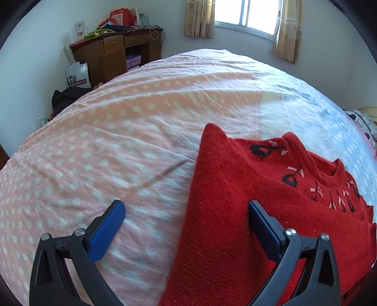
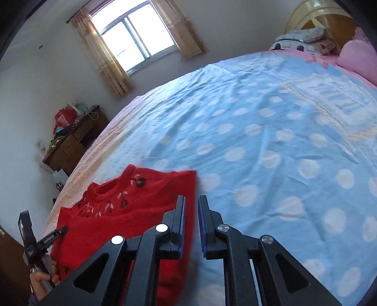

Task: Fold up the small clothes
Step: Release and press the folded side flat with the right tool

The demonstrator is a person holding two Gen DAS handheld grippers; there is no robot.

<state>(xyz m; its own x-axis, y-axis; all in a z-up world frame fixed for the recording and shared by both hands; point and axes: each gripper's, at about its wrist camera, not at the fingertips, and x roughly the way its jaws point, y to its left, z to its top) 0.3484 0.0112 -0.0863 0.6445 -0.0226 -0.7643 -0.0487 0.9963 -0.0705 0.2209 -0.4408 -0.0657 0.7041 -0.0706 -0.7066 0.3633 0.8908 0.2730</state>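
A small red knit sweater (image 1: 231, 211) with black and pink embroidery near its round collar lies on the bed, its left side folded over toward the middle. It also shows in the right wrist view (image 2: 132, 219). My left gripper (image 1: 186, 211) is open wide, with its right finger over the folded red cloth and its left finger over the bare sheet. My right gripper (image 2: 192, 207) has its jaws nearly closed with a narrow gap, at the sweater's right edge; I cannot tell whether cloth is pinched between them.
The bed (image 1: 117, 131) has a pink dotted sheet on the left and a blue dotted sheet (image 2: 271, 131) on the right. Pink pillows (image 2: 358, 54) lie at the headboard. A cluttered wooden desk (image 1: 117, 49) stands by the far wall under a window (image 1: 247, 14).
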